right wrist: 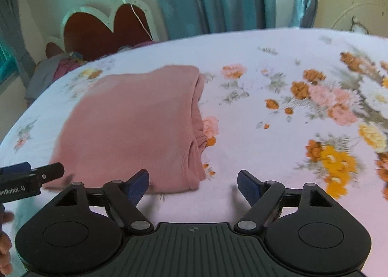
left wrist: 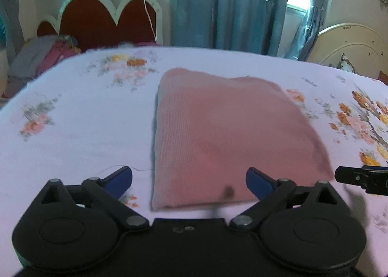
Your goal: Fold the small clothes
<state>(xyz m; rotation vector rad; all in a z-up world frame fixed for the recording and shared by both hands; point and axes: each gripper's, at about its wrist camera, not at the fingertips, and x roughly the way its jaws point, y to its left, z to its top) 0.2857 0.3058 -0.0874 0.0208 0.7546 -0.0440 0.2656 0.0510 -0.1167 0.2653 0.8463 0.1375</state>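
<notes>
Behind the bed hang blue-grey curtains point(left wrist: 230, 5) and a red scalloped headboard point(left wrist: 97, 24). On the white floral bedsheet point(left wrist: 72, 131) lies a folded pink knit garment point(left wrist: 218, 131), flat. Left gripper point(left wrist: 189, 181) and right gripper point(right wrist: 192, 183) both stand wide apart, empty, at its near edge

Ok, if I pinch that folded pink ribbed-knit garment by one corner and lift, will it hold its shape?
Probably not. The folded pink ribbed-knit garment looks soft and thin, so it would likely droop. Its stacked layers show loose at the right edge, so the fold may fall open. It seems light; pushing would likely bunch it on the floral bedsheet.
</notes>
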